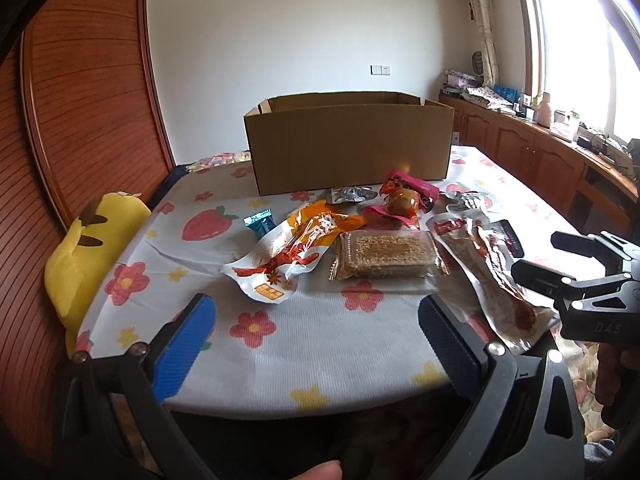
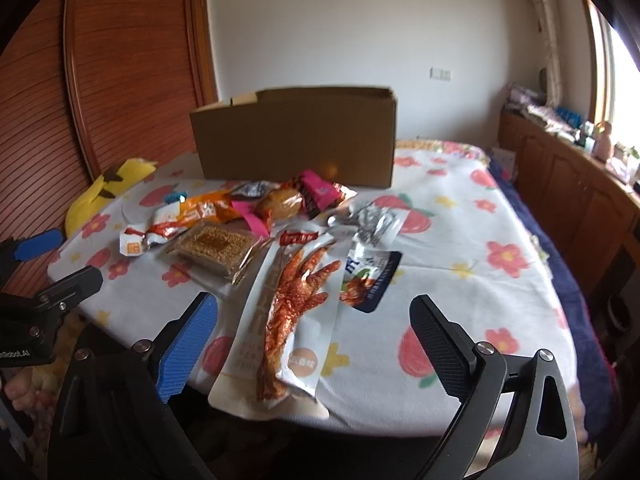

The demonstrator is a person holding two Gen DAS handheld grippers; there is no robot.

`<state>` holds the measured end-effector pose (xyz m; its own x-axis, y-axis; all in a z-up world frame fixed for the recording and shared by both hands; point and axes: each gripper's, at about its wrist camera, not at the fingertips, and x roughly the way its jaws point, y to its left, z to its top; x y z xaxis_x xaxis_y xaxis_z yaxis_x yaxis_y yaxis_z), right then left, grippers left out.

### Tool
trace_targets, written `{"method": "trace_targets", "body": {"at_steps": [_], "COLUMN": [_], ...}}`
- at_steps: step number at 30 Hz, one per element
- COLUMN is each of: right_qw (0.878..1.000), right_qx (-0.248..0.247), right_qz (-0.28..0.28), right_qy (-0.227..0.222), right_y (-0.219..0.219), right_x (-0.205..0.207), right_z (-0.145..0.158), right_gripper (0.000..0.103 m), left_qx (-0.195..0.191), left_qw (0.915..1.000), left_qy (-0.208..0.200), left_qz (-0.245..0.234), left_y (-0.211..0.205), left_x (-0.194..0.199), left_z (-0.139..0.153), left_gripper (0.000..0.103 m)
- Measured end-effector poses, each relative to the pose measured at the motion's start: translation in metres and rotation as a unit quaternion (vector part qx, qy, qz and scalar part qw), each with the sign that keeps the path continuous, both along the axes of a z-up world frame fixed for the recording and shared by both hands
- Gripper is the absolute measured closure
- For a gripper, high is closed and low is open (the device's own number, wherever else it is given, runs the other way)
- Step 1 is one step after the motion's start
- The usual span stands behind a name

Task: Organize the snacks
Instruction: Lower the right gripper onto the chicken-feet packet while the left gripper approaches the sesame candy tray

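Several snack packs lie on the flowered tablecloth (image 1: 280,344) in front of an open cardboard box (image 1: 348,144), also seen in the right wrist view (image 2: 296,136). A sesame bar pack (image 1: 386,255) (image 2: 212,246) sits mid-table. A long chicken-foot pack (image 2: 288,316) (image 1: 496,276) lies at the near edge. An orange-white pack (image 1: 288,256), a pink bun pack (image 1: 404,200) and a small teal candy (image 1: 260,222) lie nearby. My left gripper (image 1: 316,320) is open and empty, short of the sesame bar. My right gripper (image 2: 314,320) is open and empty over the chicken-foot pack.
A yellow plush toy (image 1: 88,256) sits at the table's left edge. A wooden wardrobe (image 1: 80,100) stands left. Wooden cabinets (image 1: 540,148) with clutter run under the window at right. A silver pack (image 2: 376,220) and a blue-white pack (image 2: 368,276) lie right of the chicken-foot pack.
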<state>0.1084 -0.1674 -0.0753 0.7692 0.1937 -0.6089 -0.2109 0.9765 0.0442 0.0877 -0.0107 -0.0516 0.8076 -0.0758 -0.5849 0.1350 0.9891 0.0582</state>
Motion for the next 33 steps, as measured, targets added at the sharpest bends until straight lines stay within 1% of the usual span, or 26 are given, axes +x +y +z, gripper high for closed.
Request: {"method": "trace_targets", "body": {"at_steps": [3,9,16,23,27,28,29,33], "right_qw": [1.0,0.998,0.997,0.996,0.994,0.994,0.994,0.992], "right_qx": [0.012,0.006,-0.032,-0.054,-0.071,-0.071,-0.07,-0.068], "right_qz": [0.014,0.038,0.045,0.045,0.053,0.055,0.058,0.067], "right_qy": [0.023,0.053,0.057,0.063,0.065,0.066,0.068,0.078], "right_y": [-0.001,0.009,0.024,0.025,0.028,0.027,0.026,0.022], "right_x": [0.011,0.031,0.043,0.051,0.053,0.052,0.052,0.053], "right_z": [-0.006,-0.018,-0.029,-0.036,-0.037,-0.036,-0.036,-0.034], "right_gripper": [0.008,0.014,0.02,0.021,0.022,0.026,0.035,0.038], "left_qx": [-0.003,-0.012,-0.019,-0.027,-0.025,-0.027,-0.028,-0.026], "left_qw": [1.0,0.9998,0.9996,0.999,0.9986,0.9984,0.9981,0.9976], "left_qy": [0.007,0.018,0.022,0.03,0.034,0.036,0.038,0.041], "left_qz": [-0.001,-0.001,-0.004,-0.019,-0.03,-0.035,-0.038,-0.048], "left_y": [0.001,0.006,0.011,0.009,0.003,0.001,0.0,-0.006], "left_x": [0.01,0.025,0.035,0.047,0.053,0.055,0.056,0.063], "left_z": [-0.005,-0.015,-0.019,-0.021,-0.02,-0.019,-0.019,-0.015], "left_gripper": [0.001,0.001,0.001,0.001,0.001,0.001,0.001,0.002]}}
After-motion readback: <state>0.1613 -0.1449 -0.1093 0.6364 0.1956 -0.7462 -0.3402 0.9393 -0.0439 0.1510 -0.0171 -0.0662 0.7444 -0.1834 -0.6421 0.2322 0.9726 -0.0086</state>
